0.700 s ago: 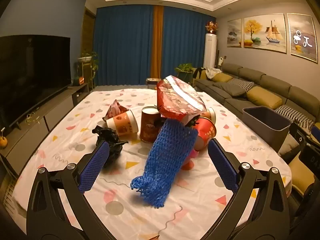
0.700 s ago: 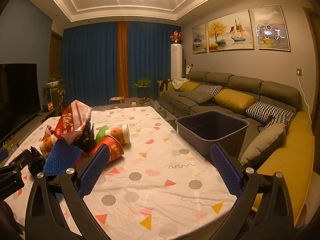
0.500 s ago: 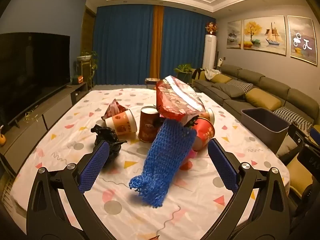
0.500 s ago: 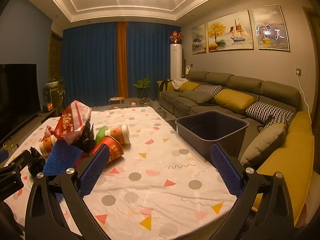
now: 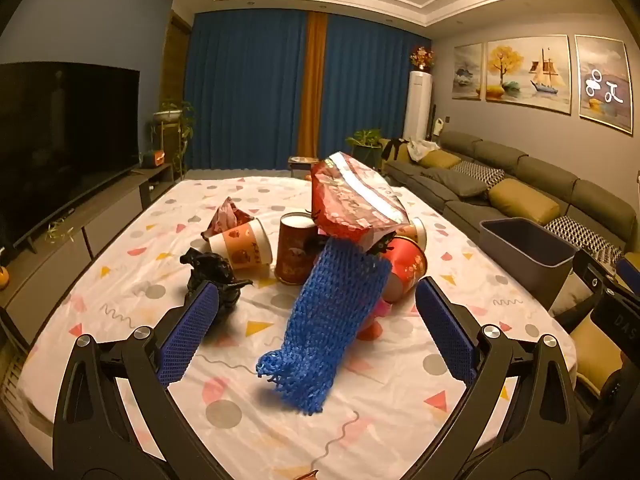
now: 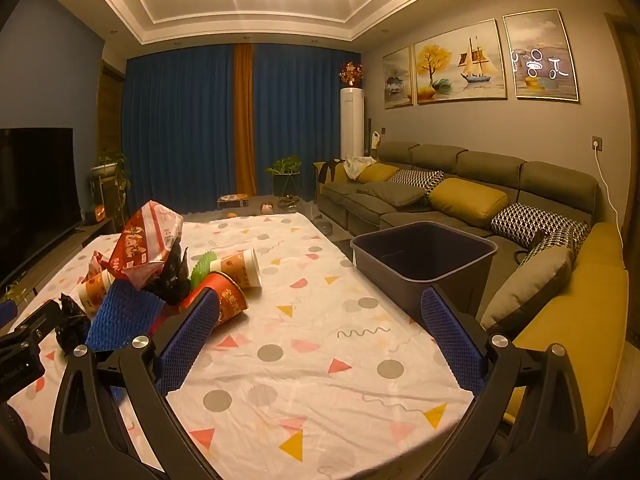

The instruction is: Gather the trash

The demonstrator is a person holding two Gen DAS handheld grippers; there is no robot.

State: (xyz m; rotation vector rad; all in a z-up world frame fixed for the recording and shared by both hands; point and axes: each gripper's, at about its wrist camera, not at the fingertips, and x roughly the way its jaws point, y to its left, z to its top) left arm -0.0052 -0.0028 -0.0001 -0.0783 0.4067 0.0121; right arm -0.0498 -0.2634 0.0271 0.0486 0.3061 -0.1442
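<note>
A pile of trash sits mid-table: a blue foam net drooping forward, a red snack bag on top, several paper cups, a red can and crumpled black plastic. My left gripper is open and empty, the net between its fingers' lines. The pile shows at the left of the right wrist view, with the bag and net. My right gripper is open and empty over bare tablecloth. A grey bin stands off the table's right edge.
The table has a white cloth with coloured shapes. A grey sofa with yellow cushions runs along the right wall behind the bin. A TV on a low cabinet is on the left. Blue curtains close the far wall.
The left gripper's view has shifted slightly; the pile sits a touch lower and nearer. The right gripper has barely moved. Both stay open.
</note>
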